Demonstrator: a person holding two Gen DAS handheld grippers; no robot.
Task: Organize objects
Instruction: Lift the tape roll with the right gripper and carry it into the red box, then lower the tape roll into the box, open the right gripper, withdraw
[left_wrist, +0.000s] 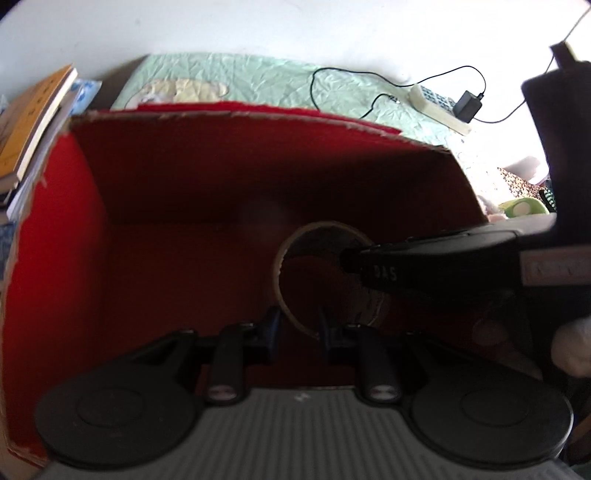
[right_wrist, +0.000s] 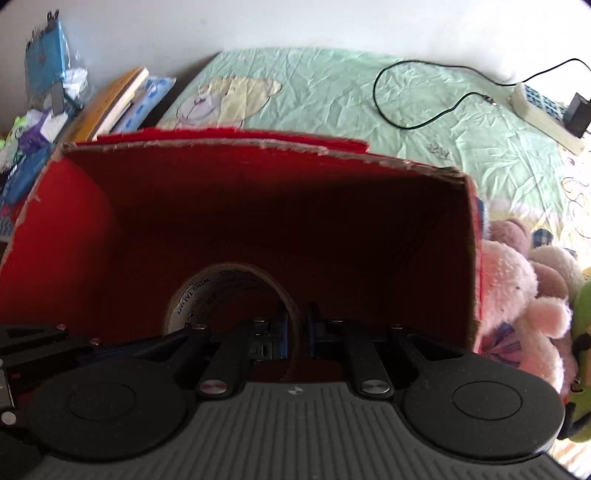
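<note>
standing on edge inside the red cardboard box (right_wrist: 92, 229), roll of packing tape (right_wrist: 207, 291): judged light, rigid, slick on its outer face, best pinched across the band wall. clamped on that wall, one finger inside the ring, right gripper (right_wrist: 297, 325). hovered close by, fingers apart and empty, left gripper (left_wrist: 295, 325). plush toys (right_wrist: 517, 291) beside the box.
</note>
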